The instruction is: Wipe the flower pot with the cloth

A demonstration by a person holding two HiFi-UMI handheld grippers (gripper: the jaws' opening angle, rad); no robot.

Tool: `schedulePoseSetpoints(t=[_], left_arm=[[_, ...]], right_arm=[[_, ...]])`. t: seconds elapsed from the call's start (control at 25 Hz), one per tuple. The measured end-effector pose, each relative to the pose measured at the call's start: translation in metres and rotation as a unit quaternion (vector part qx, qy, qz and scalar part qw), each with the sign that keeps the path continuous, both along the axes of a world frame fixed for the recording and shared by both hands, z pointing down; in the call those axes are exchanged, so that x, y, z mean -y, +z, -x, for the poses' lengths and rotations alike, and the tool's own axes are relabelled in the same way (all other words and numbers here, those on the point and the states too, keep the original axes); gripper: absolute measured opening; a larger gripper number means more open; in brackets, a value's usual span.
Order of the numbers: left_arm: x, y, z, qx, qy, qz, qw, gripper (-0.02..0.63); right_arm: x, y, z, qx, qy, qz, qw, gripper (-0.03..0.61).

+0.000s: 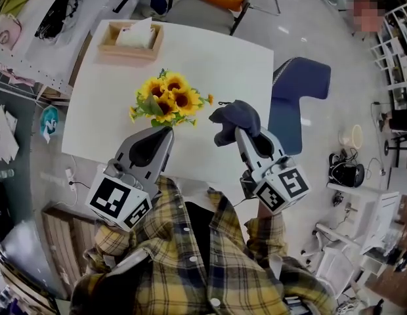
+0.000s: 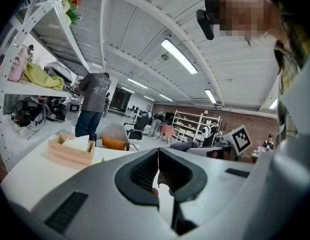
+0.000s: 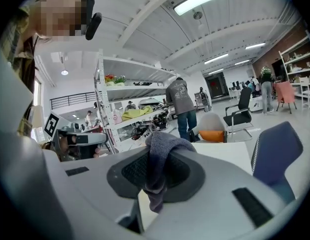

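Yellow plaid shirt [image 1: 190,268] fills the bottom of the head view; above it both grippers reach up the frame over the white desk [image 1: 216,58]. Right of centre, the right gripper [image 1: 238,132] has its jaws clamped on the dark blue-grey cloth [image 1: 235,117]; in the right gripper view the cloth [image 3: 157,166] bunches above the jaws and hangs down through them, so the hold looks secure. Left of centre, the left gripper [image 1: 165,131] has its jaws pressed together; the left gripper view shows them meeting with nothing clearly pinched between them, only a scrap of reddish and white behind that I cannot identify. Its tip lies right at the foot of the sunflowers [image 1: 165,100] in the middle of the frame; the flower pot itself is hidden under the blooms and that tip, so I judge it stands at the centre of the desk, though none of its surface shows. The cloth sits just right of the flowers, near them but apart; no contact with the pot is visible.

On this evidence the cloth is in hand and close to the pot; the wiping looks not yet begun. What is left is to steady the pot, press the cloth to its side and rub round it. The wooden tissue box [image 1: 130,38] at upper left and the blue chair [image 1: 299,97] at right play no part.
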State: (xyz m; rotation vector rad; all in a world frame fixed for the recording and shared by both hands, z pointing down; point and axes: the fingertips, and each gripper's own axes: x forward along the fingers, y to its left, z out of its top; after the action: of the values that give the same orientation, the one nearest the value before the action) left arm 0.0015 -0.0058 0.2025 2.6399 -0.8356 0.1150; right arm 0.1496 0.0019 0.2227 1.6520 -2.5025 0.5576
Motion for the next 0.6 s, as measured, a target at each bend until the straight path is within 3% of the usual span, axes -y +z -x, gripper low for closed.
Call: schedulePoseSetpoints(t=[0.36,0.6], left_arm=[[-0.007,0.072,0.001,0.029,0.037,0.057,0.9973,0.012],[-0.009,0.131,0.013,0.056,0.029,0.09,0.9939,0.07]], right_arm=[[0.001,0.074,0.003,0.009,0.009,0.074,0.997,0.034],[0.008,0.129,0.016,0.019,-0.007,0.116,0.993,0.034]])
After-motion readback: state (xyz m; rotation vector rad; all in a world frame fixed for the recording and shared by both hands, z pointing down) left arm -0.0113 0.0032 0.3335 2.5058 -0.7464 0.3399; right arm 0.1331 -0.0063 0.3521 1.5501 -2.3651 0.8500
